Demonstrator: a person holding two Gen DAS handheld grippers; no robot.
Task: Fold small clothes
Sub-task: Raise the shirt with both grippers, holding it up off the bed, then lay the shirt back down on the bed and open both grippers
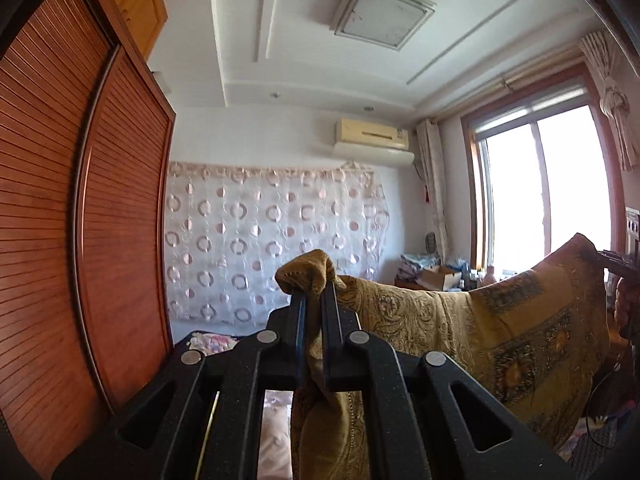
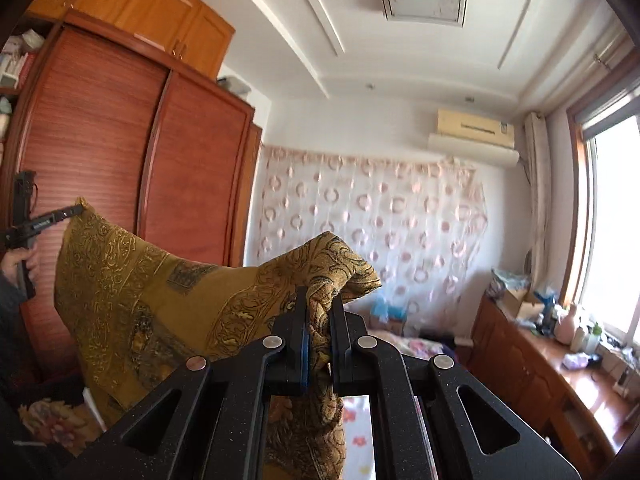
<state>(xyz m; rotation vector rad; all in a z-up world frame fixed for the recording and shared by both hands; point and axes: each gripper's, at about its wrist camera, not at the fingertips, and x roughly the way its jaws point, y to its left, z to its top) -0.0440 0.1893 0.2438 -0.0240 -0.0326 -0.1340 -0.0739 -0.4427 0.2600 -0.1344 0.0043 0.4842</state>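
Note:
A mustard-gold patterned cloth (image 1: 480,320) hangs stretched in the air between both grippers. My left gripper (image 1: 314,296) is shut on one corner of it, with cloth bunched above the fingertips. My right gripper (image 2: 320,300) is shut on the opposite corner of the same cloth (image 2: 140,288). In the left wrist view the right gripper (image 1: 600,258) shows at the far right edge, holding the cloth. In the right wrist view the left gripper (image 2: 78,211) shows at the far left, pinching the cloth's upper corner. Both point upward toward the ceiling.
A red-brown slatted wardrobe (image 1: 80,220) stands close on the left. A circle-patterned curtain (image 1: 272,240) covers the far wall. A floral bed cover (image 2: 360,432) lies below. A wooden cabinet (image 2: 540,364) with clutter runs under the window (image 1: 540,184) on the right.

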